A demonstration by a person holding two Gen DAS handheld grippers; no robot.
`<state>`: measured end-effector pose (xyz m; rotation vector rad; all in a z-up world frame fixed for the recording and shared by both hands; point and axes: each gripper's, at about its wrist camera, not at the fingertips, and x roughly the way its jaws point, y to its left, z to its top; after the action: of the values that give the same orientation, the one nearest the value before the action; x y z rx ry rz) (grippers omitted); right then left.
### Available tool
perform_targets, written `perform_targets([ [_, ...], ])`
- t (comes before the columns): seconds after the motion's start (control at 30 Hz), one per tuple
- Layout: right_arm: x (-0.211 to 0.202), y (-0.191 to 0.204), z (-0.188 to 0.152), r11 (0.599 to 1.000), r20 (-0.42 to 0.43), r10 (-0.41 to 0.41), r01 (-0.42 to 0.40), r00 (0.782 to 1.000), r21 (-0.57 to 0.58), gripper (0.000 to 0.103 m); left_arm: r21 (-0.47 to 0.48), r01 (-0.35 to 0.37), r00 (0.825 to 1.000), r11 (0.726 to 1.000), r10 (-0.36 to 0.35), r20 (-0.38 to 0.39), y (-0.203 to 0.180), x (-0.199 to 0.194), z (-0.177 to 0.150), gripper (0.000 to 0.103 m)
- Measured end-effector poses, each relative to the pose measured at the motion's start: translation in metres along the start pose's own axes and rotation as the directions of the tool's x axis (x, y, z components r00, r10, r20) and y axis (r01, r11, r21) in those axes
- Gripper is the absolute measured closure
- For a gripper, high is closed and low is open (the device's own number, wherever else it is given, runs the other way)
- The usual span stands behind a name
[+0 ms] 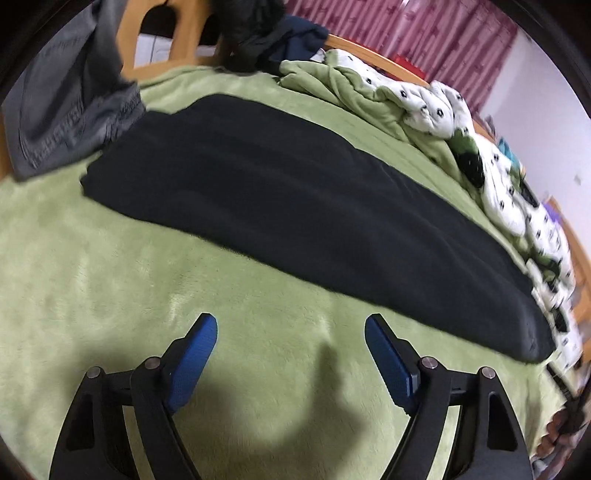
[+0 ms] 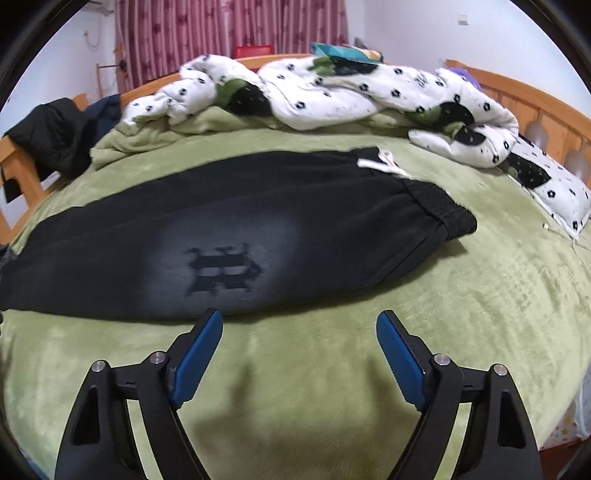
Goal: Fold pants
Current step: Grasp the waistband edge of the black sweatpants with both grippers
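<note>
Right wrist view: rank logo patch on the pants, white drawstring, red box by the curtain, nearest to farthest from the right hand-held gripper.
From the right hand-held gripper, open over the green blanket:
1. Logo patch, just ahead, slightly left, on the black pants.
2. White drawstring, farther back, right, at the waistband.
3. Red box, far back, by the curtain.

1. The room is bright, with soft light from above.
2. Dark shadows lie on the fuzzy green blanket [image 1: 92, 258] near the cameras.
3. A pale bright patch glows on the long black pants [image 2: 229, 236].
4. Both pictures look a bit blurry.
5. The edges bend round, and the corners are black.
</note>
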<state>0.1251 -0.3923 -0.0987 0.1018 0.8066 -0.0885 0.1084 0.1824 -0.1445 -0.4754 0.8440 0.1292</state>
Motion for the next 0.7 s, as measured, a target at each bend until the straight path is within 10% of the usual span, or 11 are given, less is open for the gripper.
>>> perform_targets([
  [0.23,0.05,-0.021,0.004,0.981,-0.074,0.11,-0.096,0.991,0.167,0.032,-0.148,0.103,0.995,0.984,-0.103,0.008,0.018,0.043,0.027,0.029],
  [0.3,0.06,-0.022,0.011,0.974,-0.051,0.125,-0.113,0.991,0.197,0.032,-0.146,0.073,0.997,0.987,-0.074,0.004,0.014,0.053,0.036,0.043],
  [0.37,0.066,-0.018,0.022,0.969,-0.045,0.158,-0.146,0.986,0.2,0.062,-0.143,-0.001,1.0,0.99,0.0,-0.011,0.01,0.062,0.047,0.092],
  [0.47,0.054,-0.01,0.042,0.978,0.006,0.135,-0.134,0.991,0.163,0.086,-0.201,0.052,0.997,0.978,-0.038,0.072,0.014,0.042,0.06,0.095],
  [0.7,0.022,0.011,0.107,0.984,0.173,0.159,-0.17,0.972,0.05,0.087,-0.037,-0.027,0.962,0.999,0.036,0.272,-0.035,0.012,0.109,0.095],
])
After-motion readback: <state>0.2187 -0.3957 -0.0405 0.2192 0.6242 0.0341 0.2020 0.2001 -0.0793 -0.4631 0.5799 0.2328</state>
